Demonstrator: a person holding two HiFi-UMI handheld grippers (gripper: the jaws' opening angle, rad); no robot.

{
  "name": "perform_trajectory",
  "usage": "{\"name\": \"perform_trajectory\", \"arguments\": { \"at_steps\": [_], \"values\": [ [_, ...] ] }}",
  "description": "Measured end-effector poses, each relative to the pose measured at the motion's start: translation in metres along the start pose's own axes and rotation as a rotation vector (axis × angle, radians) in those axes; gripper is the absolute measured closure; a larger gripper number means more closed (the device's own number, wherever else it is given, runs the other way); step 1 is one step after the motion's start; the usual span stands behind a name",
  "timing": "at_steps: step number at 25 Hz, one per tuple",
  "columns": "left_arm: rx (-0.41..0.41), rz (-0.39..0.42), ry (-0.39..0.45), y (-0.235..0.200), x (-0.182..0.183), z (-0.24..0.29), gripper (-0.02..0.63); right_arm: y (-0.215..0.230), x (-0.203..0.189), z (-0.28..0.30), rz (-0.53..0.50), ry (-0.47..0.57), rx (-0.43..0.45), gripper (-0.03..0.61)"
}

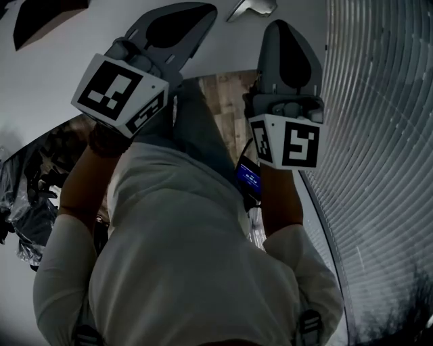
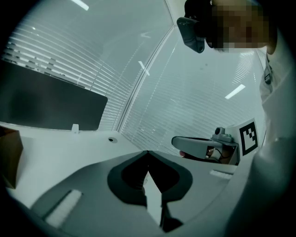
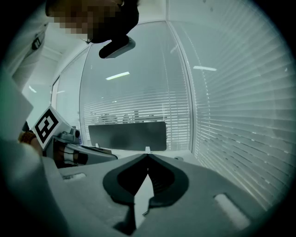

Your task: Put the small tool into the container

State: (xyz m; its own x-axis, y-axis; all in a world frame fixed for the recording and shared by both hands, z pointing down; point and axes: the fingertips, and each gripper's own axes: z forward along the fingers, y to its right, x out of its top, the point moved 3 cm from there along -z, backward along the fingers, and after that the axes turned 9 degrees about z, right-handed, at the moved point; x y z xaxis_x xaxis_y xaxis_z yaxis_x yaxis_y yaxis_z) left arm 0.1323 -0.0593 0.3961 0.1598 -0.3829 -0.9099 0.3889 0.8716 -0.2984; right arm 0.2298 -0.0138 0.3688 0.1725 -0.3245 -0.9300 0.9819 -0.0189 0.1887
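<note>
Left gripper (image 2: 148, 153) and right gripper (image 3: 148, 156) empty, fingers closed tip to tip; probable small tool (image 1: 252, 8), pale metal, lies on the worktop (image 1: 233, 47) beyond right gripper; judged light, rigid, slippery, so grip mid-body

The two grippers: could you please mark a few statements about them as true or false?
1. The left gripper has its jaws together with nothing between them. True.
2. The right gripper is clamped on a small tool. False: its jaws meet at the tips and hold nothing.
3. Both grippers are held close in front of the person's white shirt. True.
4. The left gripper view shows no part of the right gripper. False: it appears at that view's right, marker cube included.
</note>
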Motion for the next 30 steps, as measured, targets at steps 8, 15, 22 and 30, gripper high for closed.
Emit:
{"name": "perform_trajectory", "arguments": {
  "at_steps": [8,15,22,30],
  "values": [
    [-0.014,-0.008,-0.029,-0.006,-0.006,0.013,0.611,0.013,-0.007,0.009,0.024,-0.03,-0.024,0.578],
    [-0.03,-0.016,-0.049,-0.015,-0.018,0.023,0.611,0.023,-0.022,0.021,0.041,-0.057,-0.044,0.578],
    [-0.056,0.002,-0.072,-0.017,-0.033,0.038,0.611,0.038,-0.04,0.028,0.063,-0.086,-0.065,0.578],
    [-0.057,-0.017,-0.087,-0.021,-0.046,0.048,0.611,0.053,-0.063,0.038,0.109,-0.131,-0.084,0.578]
  ]
}}
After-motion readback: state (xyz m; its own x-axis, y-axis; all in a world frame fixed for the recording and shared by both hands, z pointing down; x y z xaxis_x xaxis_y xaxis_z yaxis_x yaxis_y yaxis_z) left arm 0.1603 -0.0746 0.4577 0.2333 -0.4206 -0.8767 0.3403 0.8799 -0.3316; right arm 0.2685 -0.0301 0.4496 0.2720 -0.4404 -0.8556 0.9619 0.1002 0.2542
